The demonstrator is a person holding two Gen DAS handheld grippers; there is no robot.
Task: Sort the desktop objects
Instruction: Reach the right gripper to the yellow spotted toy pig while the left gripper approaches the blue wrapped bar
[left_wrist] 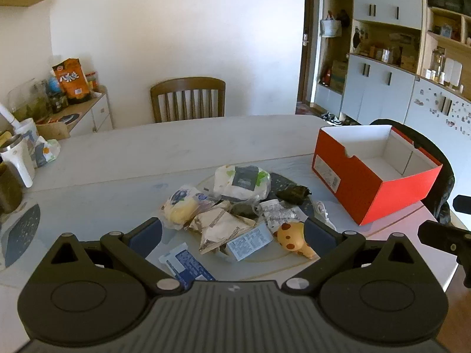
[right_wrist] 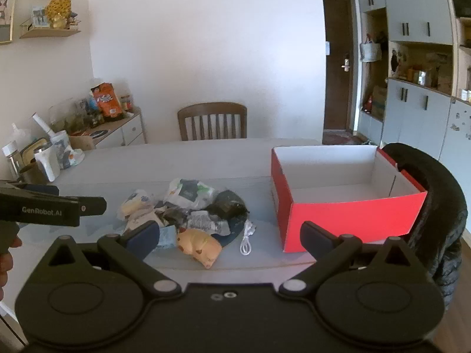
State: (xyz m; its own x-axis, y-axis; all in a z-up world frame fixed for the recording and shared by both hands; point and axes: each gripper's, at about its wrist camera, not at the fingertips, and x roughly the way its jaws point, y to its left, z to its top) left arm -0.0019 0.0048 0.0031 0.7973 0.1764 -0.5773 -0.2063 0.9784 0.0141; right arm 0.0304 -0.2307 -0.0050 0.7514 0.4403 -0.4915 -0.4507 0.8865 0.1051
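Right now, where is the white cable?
In the right wrist view, the white cable lies coiled on the table, between the spotted yellow toy and the red box.

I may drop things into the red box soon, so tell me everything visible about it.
The red box is an open, lidless cardboard carton, red outside and white inside, with a printed label and a thumb notch on one end. It stands upright on the table, right of the pile, and looks empty. A black padded garment lies behind it; contact is unclear.
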